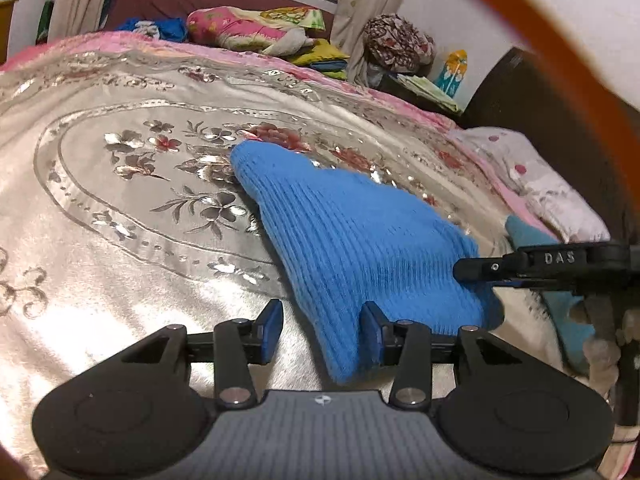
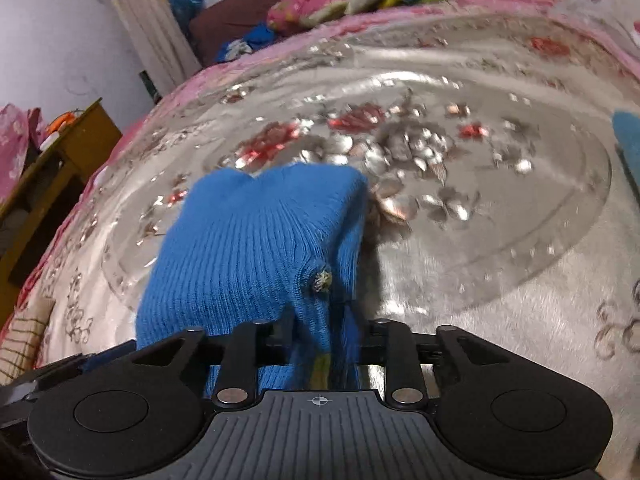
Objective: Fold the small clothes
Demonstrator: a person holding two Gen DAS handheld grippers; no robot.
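Blue knit garment (image 1: 360,248) lies on the bed (image 1: 120,280), over the near edge of the bedspread's floral oval (image 1: 132,184). Left tongs (image 1: 320,330) apart, nothing gripped; the right pad (image 1: 372,332) touches the garment's near corner, the left pad (image 1: 270,330) sits over bare bedspread beside the garment. Right tongs (image 2: 318,340) clamped on the garment's near edge, knit bunched between the fingers; a small frayed tuft (image 2: 321,280) shows on the garment just beyond the grip. From the left wrist view, right tongs enter at the garment's right side (image 1: 520,266). Teal cloth (image 1: 528,236) lies just right of the garment. Pile of bedding (image 1: 256,30) far beyond the garment.
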